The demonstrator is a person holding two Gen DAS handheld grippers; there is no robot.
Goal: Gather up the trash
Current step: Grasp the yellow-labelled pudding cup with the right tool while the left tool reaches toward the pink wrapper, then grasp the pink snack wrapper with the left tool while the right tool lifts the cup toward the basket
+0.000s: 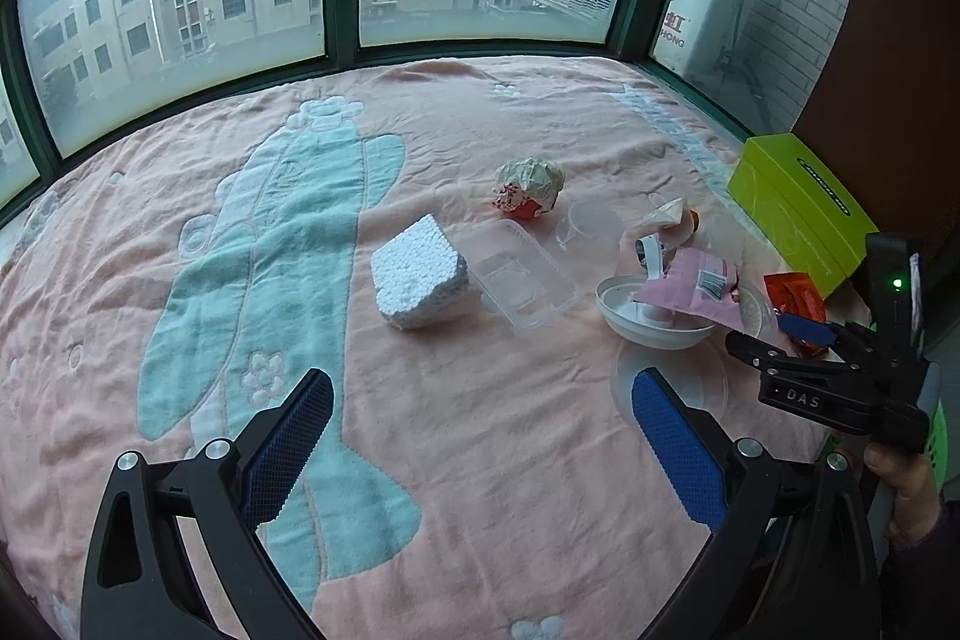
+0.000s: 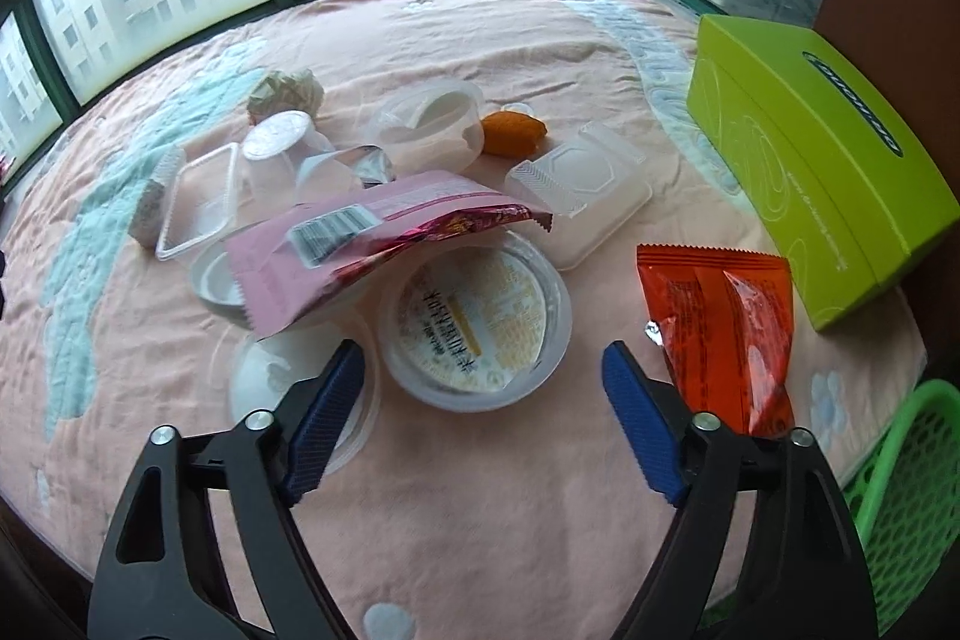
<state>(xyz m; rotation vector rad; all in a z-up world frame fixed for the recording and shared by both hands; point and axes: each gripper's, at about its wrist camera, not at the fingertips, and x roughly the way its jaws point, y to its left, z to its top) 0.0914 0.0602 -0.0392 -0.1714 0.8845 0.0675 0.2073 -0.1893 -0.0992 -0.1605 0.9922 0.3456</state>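
Right wrist view: right gripper (image 2: 483,388) hovering spread, gripping nothing, printed cup (image 2: 474,328) just ahead.
Left gripper (image 1: 483,436) is idling spread, empty; the right's pads should be straddling that cup's rim before pressing together.

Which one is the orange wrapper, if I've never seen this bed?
Find the big lime-green box at the right edge of the pink blanket. Just in front of it lies the orange wrapper, flat and shiny with zigzag-cut ends. Nearly everything else nearby is clear or white plastic.

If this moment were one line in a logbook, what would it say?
task: collect trash | left gripper: open, empty | right gripper: open, empty, above printed-lid cup | orange wrapper beside | green basket: no trash visible
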